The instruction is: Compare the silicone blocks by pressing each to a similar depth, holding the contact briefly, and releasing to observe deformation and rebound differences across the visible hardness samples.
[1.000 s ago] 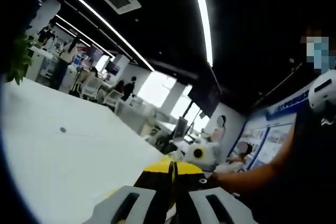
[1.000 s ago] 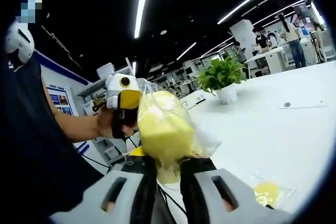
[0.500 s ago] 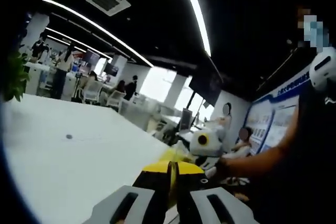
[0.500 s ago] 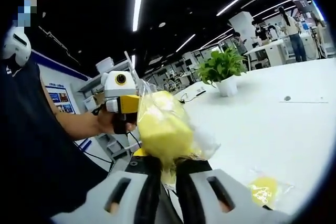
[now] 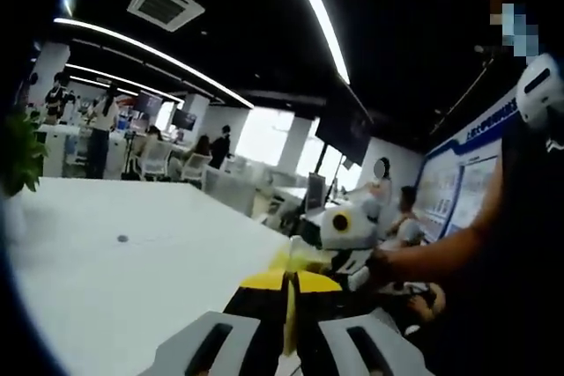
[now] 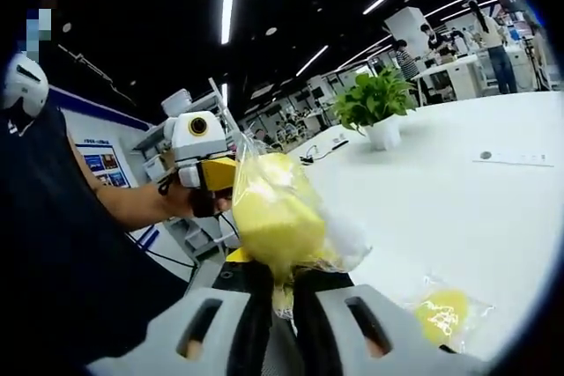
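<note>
My right tongs point(image 6: 280, 292) clamp a clear bag point(image 6: 330, 239) holding a yellow silicone block point(image 6: 271, 217); my left tongs point(image 5: 289, 305) are pressed together; another bagged block point(image 6: 441, 314) lies on the white table point(image 6: 476, 209).

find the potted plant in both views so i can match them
Left gripper view: the potted plant is at the far left edge, by the white table.
Right gripper view: the potted plant stands on the table, upper right of centre.
Shared landmark: the small dark spot on the table.

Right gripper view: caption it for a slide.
Right gripper pinches a bagged yellow silicone block; another bagged block lies on the white table.
</note>
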The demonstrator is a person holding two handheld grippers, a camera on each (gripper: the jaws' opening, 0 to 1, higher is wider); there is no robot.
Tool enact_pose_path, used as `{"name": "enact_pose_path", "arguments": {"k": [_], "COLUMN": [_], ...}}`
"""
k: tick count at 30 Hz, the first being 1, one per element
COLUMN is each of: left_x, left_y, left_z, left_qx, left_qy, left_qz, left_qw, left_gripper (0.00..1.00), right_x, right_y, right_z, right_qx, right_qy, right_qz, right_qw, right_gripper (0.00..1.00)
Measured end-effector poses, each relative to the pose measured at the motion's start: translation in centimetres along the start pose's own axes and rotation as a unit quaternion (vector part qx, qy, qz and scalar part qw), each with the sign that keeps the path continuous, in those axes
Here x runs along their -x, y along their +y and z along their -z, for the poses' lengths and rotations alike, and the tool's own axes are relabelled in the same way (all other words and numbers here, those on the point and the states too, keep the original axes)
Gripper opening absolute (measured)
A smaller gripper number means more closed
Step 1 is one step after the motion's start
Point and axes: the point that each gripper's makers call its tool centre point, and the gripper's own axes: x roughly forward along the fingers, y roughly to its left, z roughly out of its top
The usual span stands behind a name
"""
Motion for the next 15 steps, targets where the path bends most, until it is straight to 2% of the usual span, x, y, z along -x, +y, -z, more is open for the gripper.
{"name": "enact_pose_path", "arguments": {"k": [8, 11, 12, 13, 14, 15], "left_x": [0.24, 0.32, 0.30, 0.31, 0.33, 0.34], "left_y": [-0.19, -0.16, -0.11, -0.01, 0.00, 0.00], "left_z": [0.18, 0.28, 0.21, 0.15, 0.01, -0.06], "left_qx": [-0.008, -0.026, -0.023, 0.005, 0.014, 0.000], "left_qy": [0.004, 0.004, 0.002, 0.001, -0.001, -0.001], "left_qz": [0.006, 0.000, -0.002, -0.010, -0.010, -0.008], "left_qw": [0.9999, 0.9997, 0.9997, 0.9999, 0.9999, 1.0000], "left_gripper": [0.01, 0.00, 0.00, 0.00, 0.00, 0.00], "right_x": [-0.10, -0.18, -0.19, -0.19, -0.21, -0.25], "right_y": [0.22, 0.29, 0.29, 0.28, 0.29, 0.33], "right_z": [0.13, 0.17, 0.15, 0.06, -0.02, -0.14], "right_qx": [0.002, 0.005, 0.006, 0.006, 0.005, 0.003], "right_qy": [0.007, 0.012, 0.012, 0.012, 0.010, 0.010], "right_qz": [-0.004, -0.006, -0.006, -0.007, -0.007, -0.009], "right_qw": [1.0000, 0.9999, 0.9999, 0.9999, 0.9999, 0.9999], "right_gripper": [0.03, 0.03, 0.03, 0.03, 0.03, 0.03]}}
